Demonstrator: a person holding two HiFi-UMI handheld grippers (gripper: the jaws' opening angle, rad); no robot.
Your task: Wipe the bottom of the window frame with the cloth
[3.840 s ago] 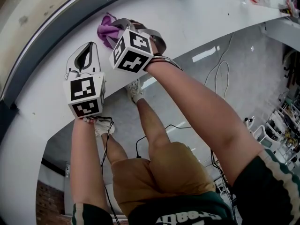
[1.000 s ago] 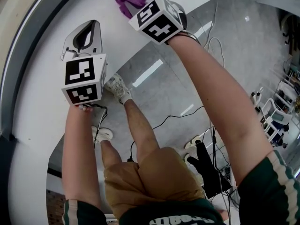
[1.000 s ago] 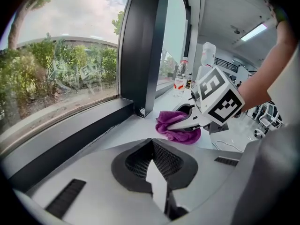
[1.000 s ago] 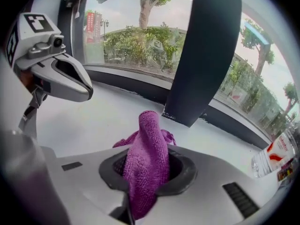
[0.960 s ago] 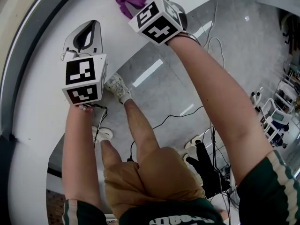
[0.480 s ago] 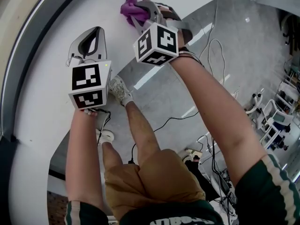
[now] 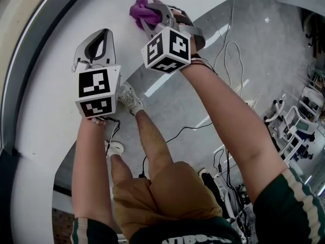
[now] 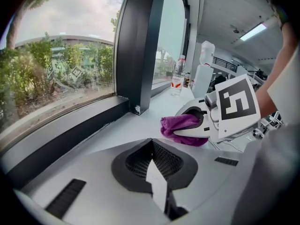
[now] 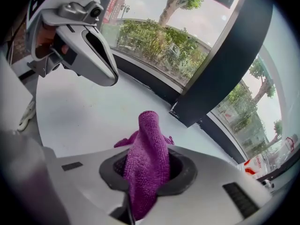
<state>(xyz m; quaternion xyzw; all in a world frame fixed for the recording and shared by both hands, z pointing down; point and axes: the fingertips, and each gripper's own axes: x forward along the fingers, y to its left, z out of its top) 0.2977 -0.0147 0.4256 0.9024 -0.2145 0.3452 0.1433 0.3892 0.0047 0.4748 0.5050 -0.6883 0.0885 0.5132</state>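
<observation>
A purple cloth (image 7: 139,9) is bunched on the white sill (image 7: 45,116), pinched in my right gripper (image 7: 152,15), which is shut on it. In the right gripper view the cloth (image 9: 149,156) stands up between the jaws. The dark bottom rail of the window frame (image 9: 149,88) runs beyond it, a short way off. My left gripper (image 7: 101,37) hovers over the sill left of the cloth, jaws shut on nothing. From the left gripper view (image 8: 151,140) I see the cloth (image 8: 180,127) and the right gripper (image 8: 196,125) ahead to the right.
A dark upright mullion (image 8: 140,46) rises from the sill. A plastic bottle (image 8: 177,81) and a white container (image 8: 202,74) stand farther along it. Below the sill's edge are a person's legs, cables (image 7: 231,60) on the grey floor and racks (image 7: 299,131) at the right.
The right gripper has drawn back toward me and turned, carrying the cloth a little along the sill. The left gripper has barely shifted.
</observation>
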